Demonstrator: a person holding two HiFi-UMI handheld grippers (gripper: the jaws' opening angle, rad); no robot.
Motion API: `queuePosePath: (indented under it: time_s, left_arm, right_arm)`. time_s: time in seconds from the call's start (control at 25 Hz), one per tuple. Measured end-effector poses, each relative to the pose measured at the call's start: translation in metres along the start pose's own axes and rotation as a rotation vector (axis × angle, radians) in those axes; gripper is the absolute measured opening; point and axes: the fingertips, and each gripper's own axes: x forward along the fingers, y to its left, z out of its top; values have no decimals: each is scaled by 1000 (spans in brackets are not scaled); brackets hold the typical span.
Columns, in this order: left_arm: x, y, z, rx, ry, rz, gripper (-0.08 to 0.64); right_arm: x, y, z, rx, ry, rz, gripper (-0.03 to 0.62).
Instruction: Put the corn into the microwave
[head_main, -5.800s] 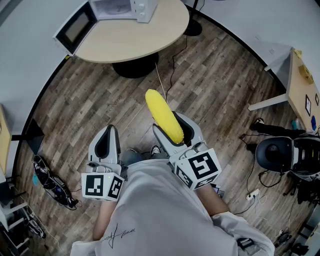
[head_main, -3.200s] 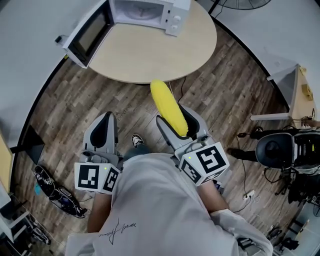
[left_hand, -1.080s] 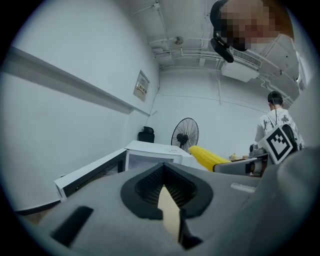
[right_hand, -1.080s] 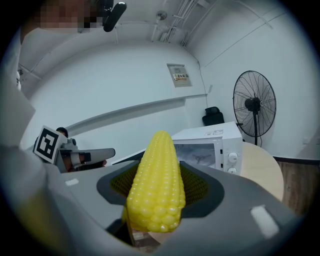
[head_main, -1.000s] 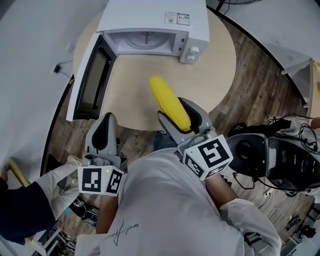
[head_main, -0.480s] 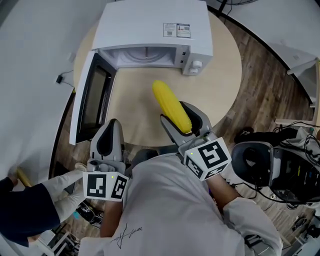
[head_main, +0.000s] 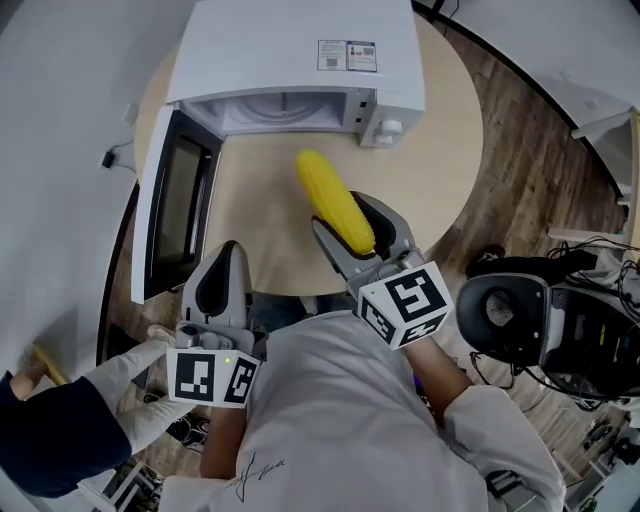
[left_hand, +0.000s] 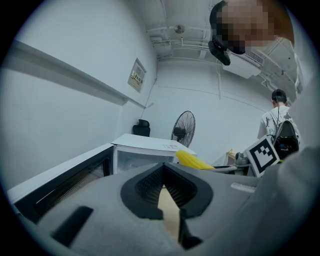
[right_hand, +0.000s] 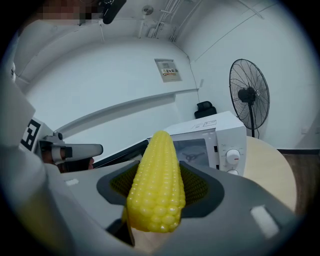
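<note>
Corn (head_main: 325, 190), likely stiff, light and knobbly, is clamped at its butt by the right gripper (head_main: 342, 216), tip toward 11 o'clock, short of the open microwave (head_main: 300, 50). Left gripper (head_main: 224, 256): closed, empty.

Left gripper (left_hand: 163, 166): jaws together at the tips, nothing held. A sliver of tan table (left_hand: 167, 207) shows between the dark ribbed pads lower down. Beyond them stands a white microwave (left_hand: 145, 150), its door (left_hand: 60, 182) swung open to the left. Yellow corn (left_hand: 194, 161) lies about level just right of the microwave, the right gripper's marker cube (left_hand: 263, 155) further right. Standing fan (left_hand: 183, 129) by the far wall; a person (left_hand: 276, 117) at far right.
</note>
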Motion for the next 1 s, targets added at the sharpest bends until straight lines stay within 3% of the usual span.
queuePosePath:
  time_s: [1.0]
  left_arm:
    - [14,53,-7,-7,50,-40,-9]
  right_arm:
    - [85,-17,-26,30,62,-87,261]
